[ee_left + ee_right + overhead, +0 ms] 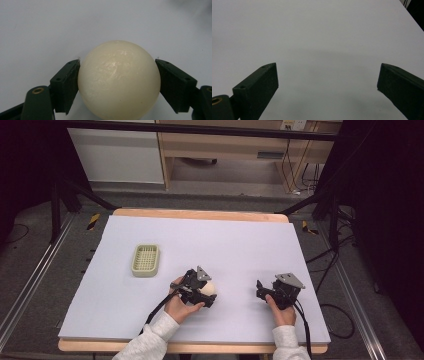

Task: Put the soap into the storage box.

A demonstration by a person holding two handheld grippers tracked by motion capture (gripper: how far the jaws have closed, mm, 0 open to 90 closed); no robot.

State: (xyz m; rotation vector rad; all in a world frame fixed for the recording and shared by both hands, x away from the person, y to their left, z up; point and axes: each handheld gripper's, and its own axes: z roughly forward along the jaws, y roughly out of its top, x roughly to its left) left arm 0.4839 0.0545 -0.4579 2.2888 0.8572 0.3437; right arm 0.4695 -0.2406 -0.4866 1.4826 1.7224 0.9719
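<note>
Item: cream ball [119,80], smooth and glossy, sitting near the front middle of the table [150,320]. Left gripper [117,75] is closing on it, one jaw pressing each side at the ball's widest part; the grip is looking centred and square. In the high view the ball [209,287] is peeking out at the right end of the left gripper [202,292], low over the white surface; whether it is resting on the sheet or just lifting off, I cannot tell.

Progress, as I am judging it: the grasp is made; carrying and setting down are remaining. The likely destination is the pale green basket [145,260], lying well apart to the left and farther back, with nothing in it as far as I can see.

Right gripper [328,82]: jaws standing wide apart, holding nothing, pointing over bare table. In the high view the right gripper [272,292] is idling well to the right of the ball.
</note>
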